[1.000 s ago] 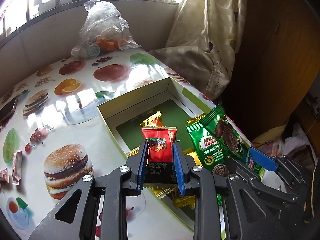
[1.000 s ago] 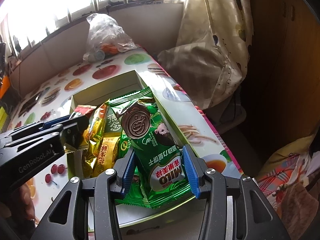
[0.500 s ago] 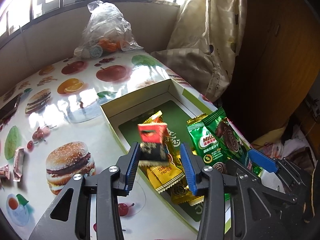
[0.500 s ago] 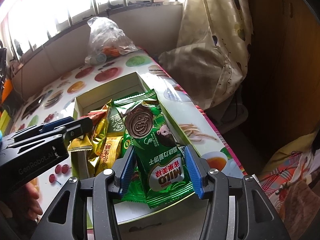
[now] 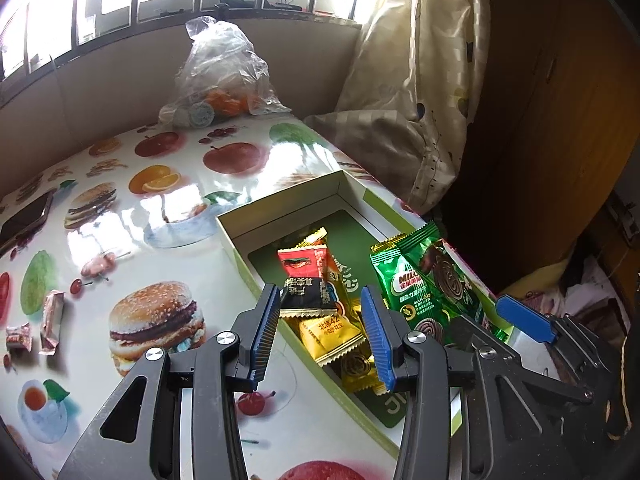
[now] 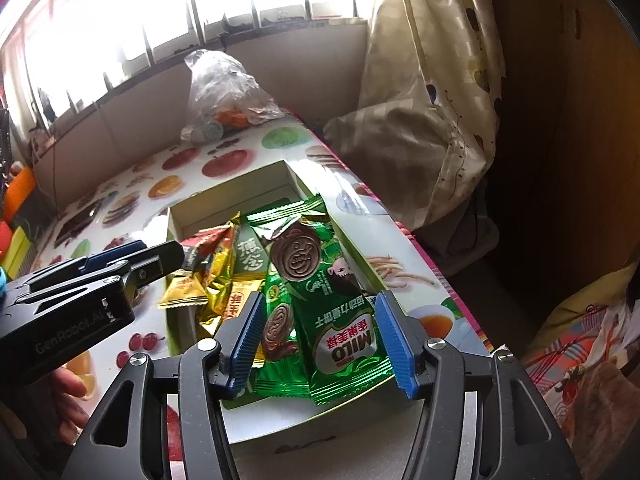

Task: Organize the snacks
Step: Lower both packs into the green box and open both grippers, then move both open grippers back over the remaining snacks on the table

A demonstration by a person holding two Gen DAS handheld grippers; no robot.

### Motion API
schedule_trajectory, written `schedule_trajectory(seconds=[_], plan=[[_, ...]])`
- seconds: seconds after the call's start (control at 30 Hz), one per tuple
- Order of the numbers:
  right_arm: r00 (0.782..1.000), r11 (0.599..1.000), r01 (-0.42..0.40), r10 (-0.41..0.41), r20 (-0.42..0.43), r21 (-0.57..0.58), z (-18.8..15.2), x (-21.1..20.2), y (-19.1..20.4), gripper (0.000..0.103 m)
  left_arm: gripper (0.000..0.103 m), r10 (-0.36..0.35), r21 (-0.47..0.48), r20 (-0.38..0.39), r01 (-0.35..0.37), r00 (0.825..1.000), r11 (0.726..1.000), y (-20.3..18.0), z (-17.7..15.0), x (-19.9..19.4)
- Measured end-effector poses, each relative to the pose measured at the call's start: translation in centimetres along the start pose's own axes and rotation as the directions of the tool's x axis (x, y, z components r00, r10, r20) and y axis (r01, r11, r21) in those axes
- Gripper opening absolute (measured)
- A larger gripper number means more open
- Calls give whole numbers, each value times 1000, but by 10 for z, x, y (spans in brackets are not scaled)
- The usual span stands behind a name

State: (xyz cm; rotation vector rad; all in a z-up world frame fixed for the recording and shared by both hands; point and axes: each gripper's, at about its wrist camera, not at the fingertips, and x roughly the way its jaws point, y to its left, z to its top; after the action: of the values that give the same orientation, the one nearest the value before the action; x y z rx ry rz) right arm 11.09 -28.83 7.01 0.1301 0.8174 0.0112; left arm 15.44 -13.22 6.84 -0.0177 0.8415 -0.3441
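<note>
Left claw point(image 5: 320, 332) agape, tilted down, right claw point(image 6: 320, 340) just spread, empty

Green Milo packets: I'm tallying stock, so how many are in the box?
2. One Milo packet lies on top along the box's right side; the second sits partly under its left edge. More may be hidden beneath.

Two black linkage-frame grippers, ribbed blue pads on the fingers point(image 5: 266, 334), silver screws, grey "GenRobot.AI" lettering
</note>
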Motion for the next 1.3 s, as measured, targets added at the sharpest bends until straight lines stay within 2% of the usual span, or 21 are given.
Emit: schedule_trajectory(seconds=[0.77,1.3], plan=[[997,999,-40,42,67,-24,-2,-34,27,58,44,78,-45,77,-74,994,996,24,-25,-66],[990,987,-123,130,63,-104,-7,-41,77,58,44,164,-126,89,-152,982,980,65,-49,-96]])
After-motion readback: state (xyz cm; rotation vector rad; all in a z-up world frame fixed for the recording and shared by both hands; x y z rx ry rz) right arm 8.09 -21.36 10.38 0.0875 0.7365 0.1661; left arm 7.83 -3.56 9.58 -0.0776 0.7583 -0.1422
